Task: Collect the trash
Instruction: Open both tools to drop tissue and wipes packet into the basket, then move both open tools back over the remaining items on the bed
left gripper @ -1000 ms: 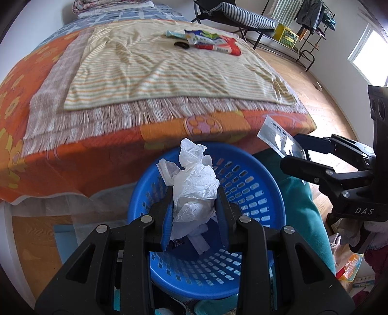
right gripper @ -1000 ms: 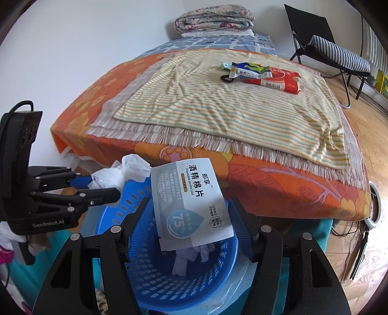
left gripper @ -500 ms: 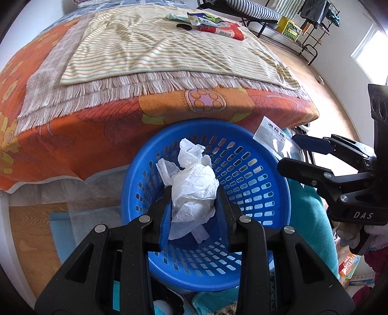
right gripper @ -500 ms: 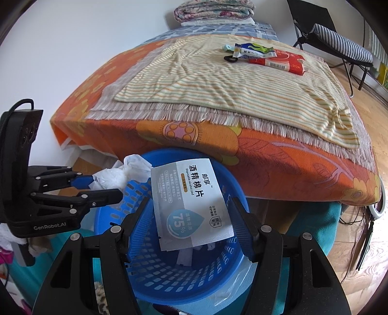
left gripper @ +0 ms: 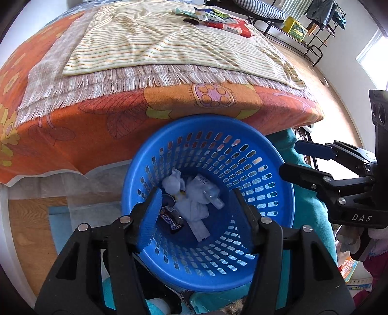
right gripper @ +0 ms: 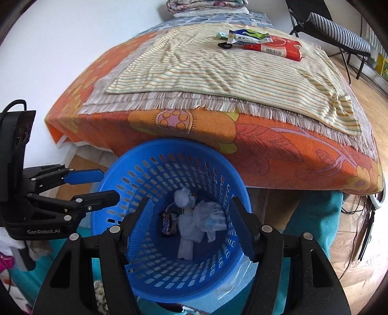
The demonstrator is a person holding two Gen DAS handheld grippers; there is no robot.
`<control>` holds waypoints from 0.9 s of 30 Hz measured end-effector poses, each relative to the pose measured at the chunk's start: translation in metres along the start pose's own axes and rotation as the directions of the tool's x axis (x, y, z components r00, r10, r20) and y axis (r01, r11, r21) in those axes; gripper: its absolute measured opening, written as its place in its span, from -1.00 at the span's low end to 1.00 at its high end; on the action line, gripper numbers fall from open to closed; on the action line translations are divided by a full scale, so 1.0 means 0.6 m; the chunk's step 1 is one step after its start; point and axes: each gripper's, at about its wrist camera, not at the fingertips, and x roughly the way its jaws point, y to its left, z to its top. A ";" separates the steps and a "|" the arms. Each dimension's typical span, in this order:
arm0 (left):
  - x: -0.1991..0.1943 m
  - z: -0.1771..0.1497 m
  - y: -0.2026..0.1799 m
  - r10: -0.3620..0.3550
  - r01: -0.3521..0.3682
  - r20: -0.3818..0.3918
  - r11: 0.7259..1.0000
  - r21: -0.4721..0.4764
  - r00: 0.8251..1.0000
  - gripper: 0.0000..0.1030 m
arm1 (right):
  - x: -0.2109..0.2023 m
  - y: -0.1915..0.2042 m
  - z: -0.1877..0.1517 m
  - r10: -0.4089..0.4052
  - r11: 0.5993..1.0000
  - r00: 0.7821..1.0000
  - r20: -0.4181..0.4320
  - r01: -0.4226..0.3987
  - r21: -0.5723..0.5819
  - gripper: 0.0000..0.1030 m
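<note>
Blue perforated basket (left gripper: pixel 274 169), orange floral bedspread (left gripper: pixel 72 126), cream striped fringed blanket (left gripper: pixel 155 41), white tissues (left gripper: pixel 194 201)

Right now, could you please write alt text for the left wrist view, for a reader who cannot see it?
The open left gripper hangs empty over a blue basket holding crumpled tissues and a candy wrapper. The right gripper, also open, is at the basket's right. Behind is an orange bed with packets on it.

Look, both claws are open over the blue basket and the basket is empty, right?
Not empty. Both wrist views show white tissues and a candy bar wrapper lying in the blue basket. The left claw and right claw are open over it.
</note>
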 end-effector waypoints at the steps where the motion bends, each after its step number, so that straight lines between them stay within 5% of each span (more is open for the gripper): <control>1: 0.000 0.000 0.000 0.000 0.000 -0.001 1.000 0.000 1.000 0.15 | 0.000 0.000 0.000 -0.002 1.000 1.000 -0.001 0.002 0.000 0.26; 16: 0.004 0.037 -0.001 -0.019 0.018 -0.017 1.000 -0.024 1.000 0.15 | -0.005 -0.042 0.028 -0.011 0.998 1.000 0.019 0.010 0.069 0.33; 27: -0.006 0.133 -0.020 -0.014 0.013 0.035 0.999 0.038 0.999 0.15 | -0.027 -0.104 0.085 -0.052 0.992 0.995 0.089 0.040 0.123 0.34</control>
